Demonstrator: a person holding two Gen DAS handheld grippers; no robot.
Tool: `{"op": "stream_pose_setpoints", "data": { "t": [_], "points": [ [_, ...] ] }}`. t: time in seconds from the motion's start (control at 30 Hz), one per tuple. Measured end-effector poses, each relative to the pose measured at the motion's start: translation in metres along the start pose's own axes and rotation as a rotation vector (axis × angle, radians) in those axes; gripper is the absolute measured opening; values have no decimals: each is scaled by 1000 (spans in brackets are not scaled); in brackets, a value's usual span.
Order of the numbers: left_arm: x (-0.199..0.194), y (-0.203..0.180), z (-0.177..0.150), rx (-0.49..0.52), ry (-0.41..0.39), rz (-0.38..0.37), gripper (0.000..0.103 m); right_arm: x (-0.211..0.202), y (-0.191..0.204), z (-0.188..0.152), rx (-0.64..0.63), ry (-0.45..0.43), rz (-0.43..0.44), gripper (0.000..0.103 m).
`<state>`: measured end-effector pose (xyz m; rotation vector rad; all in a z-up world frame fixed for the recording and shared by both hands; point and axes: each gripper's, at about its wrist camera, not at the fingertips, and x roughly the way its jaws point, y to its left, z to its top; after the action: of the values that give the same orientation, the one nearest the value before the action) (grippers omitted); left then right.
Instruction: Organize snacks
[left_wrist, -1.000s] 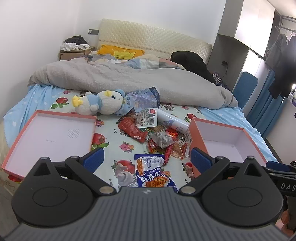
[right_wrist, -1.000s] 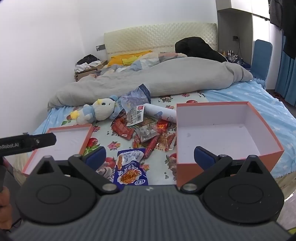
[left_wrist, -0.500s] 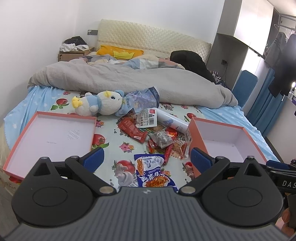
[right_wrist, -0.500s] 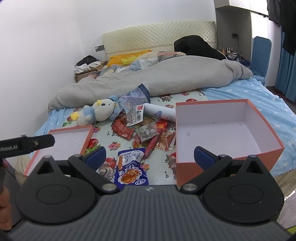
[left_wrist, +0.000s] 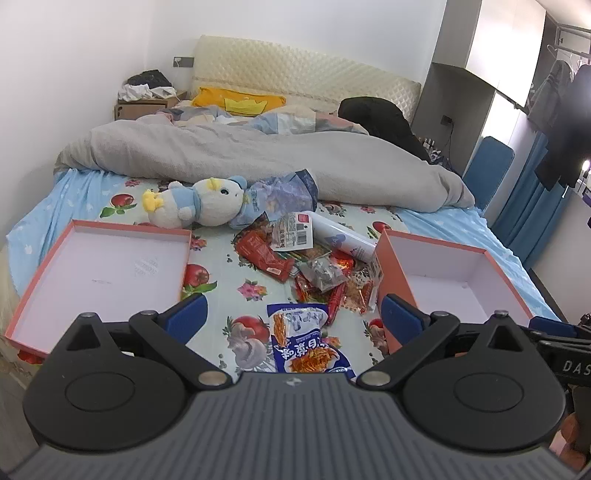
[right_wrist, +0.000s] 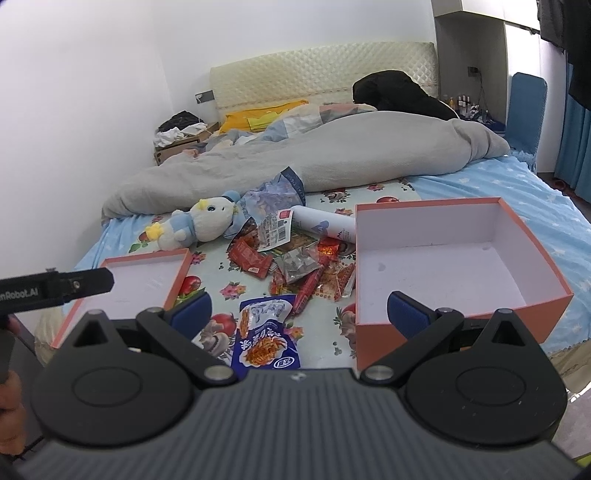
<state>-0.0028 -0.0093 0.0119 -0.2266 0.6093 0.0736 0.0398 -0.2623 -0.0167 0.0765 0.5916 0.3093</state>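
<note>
1. A heap of snacks (left_wrist: 314, 266) lies on the bed (left_wrist: 221, 284), on a fruit-print sheet, between two open boxes. The heap holds red packets, a clear packet, a labelled pouch and a white tube (left_wrist: 341, 238).
2. A blue bag (left_wrist: 304, 338) of snack sticks lies apart from the heap, at the bed's near edge. It is the item nearest both grippers.
3. The deep box (right_wrist: 443, 258), orange outside and white inside, stands right of the heap and touches its edge. It is empty.
4. The shallow lid (left_wrist: 99, 269) lies left of the heap, also empty.
5. A plush toy (left_wrist: 201, 203) rests just behind the heap, beside a crumpled blue wrapper (left_wrist: 280, 195). A grey duvet (left_wrist: 258, 155) is bunched further back.
6. The left gripper (left_wrist: 291, 314) hangs over the near edge of the bed with its jaws spread wide, holding nothing.
7. The right gripper (right_wrist: 299, 310) hangs beside it, jaws likewise spread and empty.
8. Judged from this, no snack is sorted yet; the step in hand is the approach to a first pick.
9. The next move likely calls for lowering one gripper onto the blue bag, pinching its crinkly edge, and carrying it to the deep box.
</note>
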Motion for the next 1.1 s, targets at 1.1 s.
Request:
{"op": "stream_pose_setpoints", "data": {
  "t": [1.1],
  "points": [
    [12,0,-3,2,36,-3,102,3,-3,-2,7,18,3,103]
  ]
}}
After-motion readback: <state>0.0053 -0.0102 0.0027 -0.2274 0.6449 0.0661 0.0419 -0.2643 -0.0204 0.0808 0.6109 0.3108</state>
